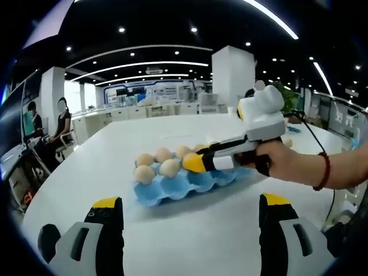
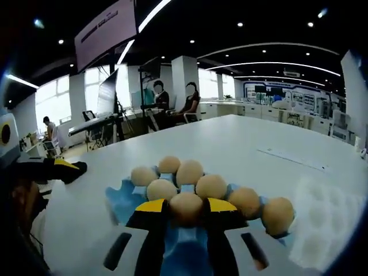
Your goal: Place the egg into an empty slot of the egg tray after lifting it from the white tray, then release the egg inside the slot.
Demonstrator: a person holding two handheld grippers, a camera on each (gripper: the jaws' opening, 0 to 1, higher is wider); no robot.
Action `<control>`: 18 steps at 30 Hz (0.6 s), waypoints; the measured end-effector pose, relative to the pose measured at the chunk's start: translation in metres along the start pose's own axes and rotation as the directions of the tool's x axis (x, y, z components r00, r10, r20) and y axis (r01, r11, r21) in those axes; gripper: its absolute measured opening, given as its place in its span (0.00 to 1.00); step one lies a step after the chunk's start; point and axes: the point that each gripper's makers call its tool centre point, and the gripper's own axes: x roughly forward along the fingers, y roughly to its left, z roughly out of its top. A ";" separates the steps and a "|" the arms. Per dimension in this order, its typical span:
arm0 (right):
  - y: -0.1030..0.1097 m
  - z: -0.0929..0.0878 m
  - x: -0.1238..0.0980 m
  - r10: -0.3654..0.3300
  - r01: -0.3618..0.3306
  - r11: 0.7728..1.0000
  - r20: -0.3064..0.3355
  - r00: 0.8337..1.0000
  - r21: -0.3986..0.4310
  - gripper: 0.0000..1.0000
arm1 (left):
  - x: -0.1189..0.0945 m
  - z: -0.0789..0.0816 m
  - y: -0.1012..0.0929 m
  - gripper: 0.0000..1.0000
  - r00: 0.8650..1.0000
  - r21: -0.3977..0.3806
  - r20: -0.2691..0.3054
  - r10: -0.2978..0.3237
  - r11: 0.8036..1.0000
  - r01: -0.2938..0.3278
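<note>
eight eggs sit in the blue egg tray (image 2: 123, 201) as i see it through the right gripper view, counting the egg (image 2: 186, 206) that my right gripper (image 2: 186, 214) has between its yellow tips. going left to right there: my left gripper (image 2: 60, 168) pokes in at the left edge, its yellow tip over the desk (image 2: 241, 144); then the tray with its eggs in two rows; then my own jaws clenched on the egg at the near edge of the tray, low over a slot, though i cannot tell whether it is seated; then the white tray (image 2: 330, 221) just beside the blue one, at the right.

in the left gripper view my left jaws rise wide apart, released, grasping nothing. between them, farther out on the desk (image 1: 103, 161), lies the egg tray (image 1: 172, 190), eggs at its far left end, near slots bare. the right gripper (image 1: 194, 163) comes in from the right, a hand (image 1: 282, 161) on its grip, its tips over the tray's middle.
</note>
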 end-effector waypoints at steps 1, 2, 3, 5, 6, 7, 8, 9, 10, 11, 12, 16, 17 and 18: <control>0.000 -0.001 0.000 0.000 -0.001 1.000 -0.005 1.000 -0.010 0.28 | 0.000 0.000 0.000 1.00 1.000 0.001 -0.001 0.000 1.000 0.000; 0.001 -0.001 0.000 0.006 -0.006 1.000 -0.006 1.000 -0.019 0.29 | 0.001 0.000 0.001 1.00 1.000 0.003 0.000 -0.003 1.000 0.003; 0.001 -0.001 0.000 0.009 -0.009 1.000 -0.007 1.000 -0.014 0.30 | 0.001 -0.001 0.001 1.00 1.000 0.005 0.000 -0.005 1.000 0.005; 0.002 0.000 0.000 0.013 -0.013 1.000 -0.006 1.000 -0.004 0.31 | 0.002 -0.001 0.002 1.00 1.000 0.009 -0.003 -0.008 1.000 0.008; 0.002 0.000 0.000 0.013 -0.013 1.000 -0.010 1.000 -0.008 0.31 | 0.002 -0.001 0.002 1.00 1.000 0.009 -0.003 -0.007 1.000 0.007; 0.002 -0.001 -0.001 0.015 -0.015 1.000 -0.019 1.000 -0.014 0.32 | 0.002 -0.001 0.003 1.00 1.000 0.007 -0.004 -0.006 1.000 0.006; 0.002 0.000 -0.002 0.012 -0.012 1.000 -0.015 1.000 -0.012 0.32 | 0.001 -0.002 0.003 1.00 1.000 0.006 -0.007 -0.006 1.000 0.006; 0.002 0.002 -0.003 0.011 -0.011 1.000 -0.008 1.000 -0.009 0.33 | 0.001 -0.002 0.003 1.00 1.000 0.008 -0.007 -0.005 1.000 0.005; 0.002 0.004 -0.005 0.019 -0.019 1.000 -0.003 1.000 -0.005 0.35 | 0.001 -0.001 0.004 1.00 1.000 0.018 -0.002 -0.003 1.000 0.003; 0.003 0.004 -0.006 0.023 -0.023 1.000 0.000 1.000 -0.003 0.36 | 0.001 0.000 0.004 1.00 1.000 0.019 -0.002 -0.001 1.000 0.001; 0.004 0.005 -0.007 0.025 -0.025 1.000 -0.004 1.000 -0.005 0.36 | 0.000 0.000 0.005 1.00 1.000 0.018 -0.002 0.001 1.000 -0.001; 0.005 0.010 -0.012 0.029 -0.029 0.999 0.005 1.000 -0.021 0.37 | 0.001 0.002 0.005 1.00 1.000 0.013 0.011 0.000 1.000 0.000; 0.004 0.012 -0.012 0.030 -0.030 0.999 0.010 0.999 -0.020 0.38 | 0.000 0.003 0.003 1.00 1.000 0.010 0.014 0.001 1.000 -0.001; 0.003 0.014 -0.013 0.027 -0.027 0.999 0.015 1.000 -0.018 0.38 | 0.000 0.003 0.002 1.00 1.000 0.008 0.015 0.001 1.000 -0.001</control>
